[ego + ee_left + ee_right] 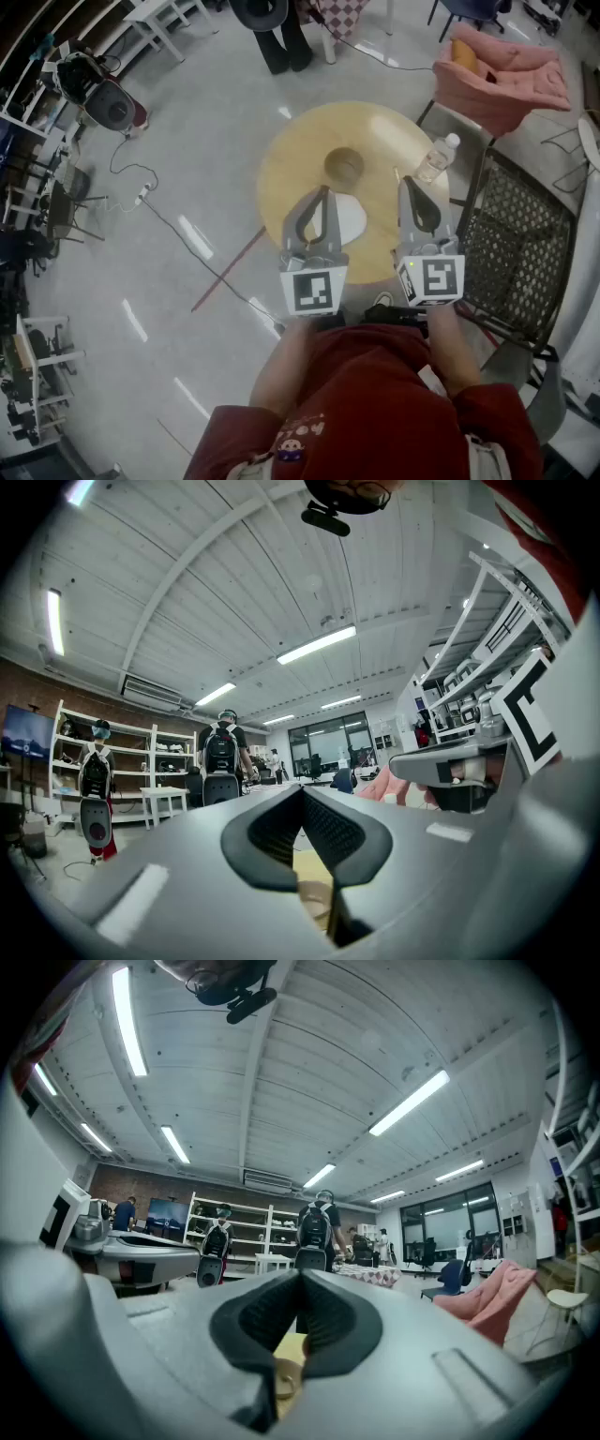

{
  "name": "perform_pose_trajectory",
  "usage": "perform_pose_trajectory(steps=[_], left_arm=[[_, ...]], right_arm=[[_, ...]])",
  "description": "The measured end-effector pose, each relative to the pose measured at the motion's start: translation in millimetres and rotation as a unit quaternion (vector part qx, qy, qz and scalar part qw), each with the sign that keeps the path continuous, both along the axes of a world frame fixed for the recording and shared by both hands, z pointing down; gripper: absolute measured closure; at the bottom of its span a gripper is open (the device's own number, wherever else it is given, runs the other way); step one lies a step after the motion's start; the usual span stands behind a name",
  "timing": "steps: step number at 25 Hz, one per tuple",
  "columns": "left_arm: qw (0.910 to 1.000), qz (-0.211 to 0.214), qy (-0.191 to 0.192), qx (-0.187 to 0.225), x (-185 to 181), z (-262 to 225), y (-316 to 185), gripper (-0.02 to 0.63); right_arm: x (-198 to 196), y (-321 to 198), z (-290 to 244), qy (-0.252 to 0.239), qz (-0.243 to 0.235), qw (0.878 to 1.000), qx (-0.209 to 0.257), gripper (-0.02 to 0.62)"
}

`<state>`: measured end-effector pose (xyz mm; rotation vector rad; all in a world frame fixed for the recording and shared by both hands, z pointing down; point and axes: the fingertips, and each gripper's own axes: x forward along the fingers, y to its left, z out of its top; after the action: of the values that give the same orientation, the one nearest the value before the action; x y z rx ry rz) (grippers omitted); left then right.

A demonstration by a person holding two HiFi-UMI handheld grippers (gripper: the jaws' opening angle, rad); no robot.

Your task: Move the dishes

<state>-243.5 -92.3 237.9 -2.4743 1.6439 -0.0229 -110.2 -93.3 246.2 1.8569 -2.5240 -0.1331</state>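
A round wooden table [291, 150] stands below me in the head view. On it sit a wooden bowl [344, 167] near the middle and a white plate [352, 221] closer to me, partly hidden by my left gripper. My left gripper [323, 191] hovers above the plate, shut and empty. My right gripper [405, 183] hangs over the table's right part, also shut with nothing in it. Both point level. In the left gripper view the jaws [302, 791] meet tip to tip; in the right gripper view the jaws [300, 1277] do the same.
A clear plastic bottle [437, 157] stands at the table's right edge. A black mesh chair [520, 244] is close on the right, a pink padded chair [502, 70] behind it. A person's legs [281, 42] stand beyond the table. Cables [178, 234] run over the floor at left.
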Motion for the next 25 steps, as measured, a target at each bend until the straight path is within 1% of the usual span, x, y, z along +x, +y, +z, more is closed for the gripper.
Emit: perform_pose_trajectory(steps=[11,16,20,25], left_arm=[[1.0000,-0.007,-0.006,-0.001,5.9,2.7,-3.9,0.600],[0.9998,-0.015,-0.010,-0.011,12.8,7.1,-2.6,0.600],[0.9991,-0.030,-0.017,-0.023,19.9,14.7,2.9,0.600],[0.9972,-0.063,-0.022,-0.034,28.7,27.4,13.9,0.600]], right_arm=[[6.0,-5.0,5.4,-0.001,-0.010,1.000,-0.007,0.594],[12.0,-4.3,7.8,-0.009,-0.019,1.000,-0.011,0.594],[19.9,-2.3,17.9,-0.019,-0.029,0.999,-0.027,0.594],[26.2,0.8,32.1,-0.025,-0.061,0.997,-0.033,0.594]])
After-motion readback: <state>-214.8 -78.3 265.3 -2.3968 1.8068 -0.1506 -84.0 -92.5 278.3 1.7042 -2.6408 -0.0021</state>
